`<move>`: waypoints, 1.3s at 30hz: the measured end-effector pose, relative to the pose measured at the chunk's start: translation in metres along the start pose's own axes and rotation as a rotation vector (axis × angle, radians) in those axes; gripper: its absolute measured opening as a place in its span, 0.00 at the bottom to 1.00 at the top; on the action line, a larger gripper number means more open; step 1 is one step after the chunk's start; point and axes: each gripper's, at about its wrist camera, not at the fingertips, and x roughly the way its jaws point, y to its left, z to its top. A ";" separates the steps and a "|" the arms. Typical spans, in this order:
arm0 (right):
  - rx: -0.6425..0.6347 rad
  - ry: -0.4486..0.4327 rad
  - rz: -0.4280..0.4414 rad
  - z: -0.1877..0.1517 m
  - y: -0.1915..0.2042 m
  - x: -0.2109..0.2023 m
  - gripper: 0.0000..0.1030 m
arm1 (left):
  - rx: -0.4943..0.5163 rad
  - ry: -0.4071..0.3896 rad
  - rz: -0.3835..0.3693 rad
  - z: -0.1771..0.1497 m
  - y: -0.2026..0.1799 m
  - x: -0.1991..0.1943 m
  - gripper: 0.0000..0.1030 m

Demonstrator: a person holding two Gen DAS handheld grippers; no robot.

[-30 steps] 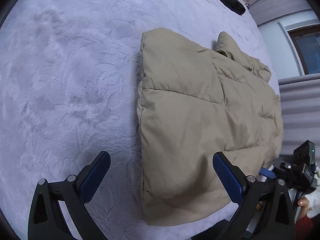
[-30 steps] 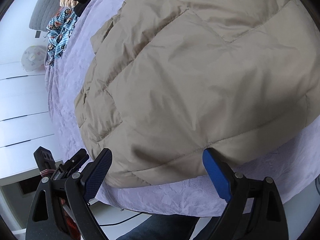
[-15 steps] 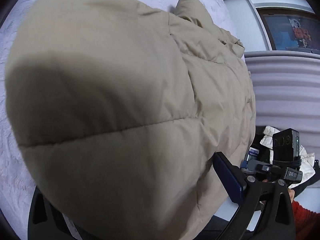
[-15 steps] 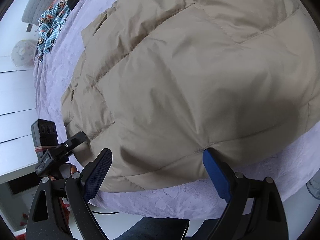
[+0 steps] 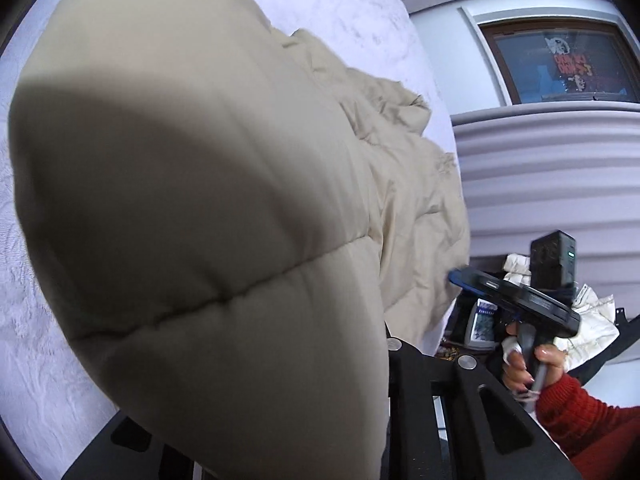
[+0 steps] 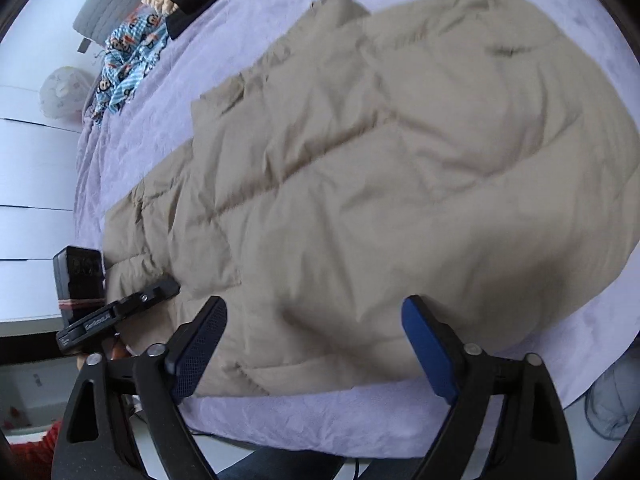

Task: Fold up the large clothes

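Between the left gripper's [image 6: 160, 294] just-closing jaws, beige puffer coat [image 6: 380, 184] hem pinched, right gripper [image 6: 312, 350] jaws narrowing, unclenched over coat, lilac bed [image 6: 132, 152] beneath.

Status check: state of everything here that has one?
puffer jacket: spread unfolded on bedspread, one corner bunched up.
left tongs: shut on that corner, jaws just been closing.
right tongs: open, jaws just been closing, hem between them unpinched.
patterned cloth: crumpled at bed edge.

1. A home bedroom: wide bed under a lilac embossed bedspread [image 6: 248, 412].
2. At eleven o'clock, crumpled blue cartoon-print clothing [image 6: 128, 64] and a grey padded headboard [image 6: 108, 0].
3. At two o'clock, a brown-framed window [image 5: 560, 64].
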 end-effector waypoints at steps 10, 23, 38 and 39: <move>-0.068 0.054 0.136 0.055 -0.021 0.056 0.19 | 0.019 -0.120 0.052 -0.003 -0.123 -0.019 0.25; 0.032 0.121 0.347 0.074 -0.087 0.043 0.11 | 0.194 0.084 0.223 0.041 -0.274 0.107 0.32; 0.102 -0.231 0.247 -0.035 -0.158 -0.111 0.81 | 0.237 0.269 0.065 0.085 -0.293 0.228 0.65; 0.079 -0.241 0.262 -0.041 -0.151 -0.117 0.81 | 0.252 0.269 0.078 0.088 -0.299 0.236 0.65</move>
